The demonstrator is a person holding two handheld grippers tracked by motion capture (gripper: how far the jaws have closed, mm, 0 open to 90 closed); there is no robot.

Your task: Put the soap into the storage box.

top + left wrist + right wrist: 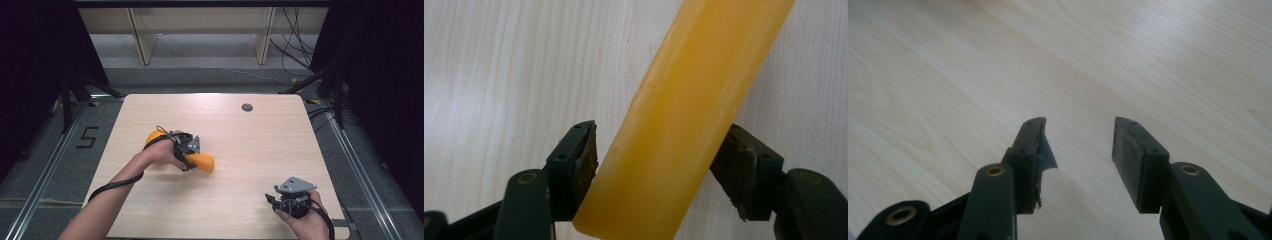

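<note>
Here, left tongs clasp orange bar (on table)

One readable mark was noted: a black numeral "5" taped on the grey floor, beside the table's left edge. Nothing else carried legible text or labels.

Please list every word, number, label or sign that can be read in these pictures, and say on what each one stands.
"5": a dark numeral marked on the grey floor left of the table.
The yellow block carries no text or label.
The tongs and the table surface carry no readable writing.
</note>
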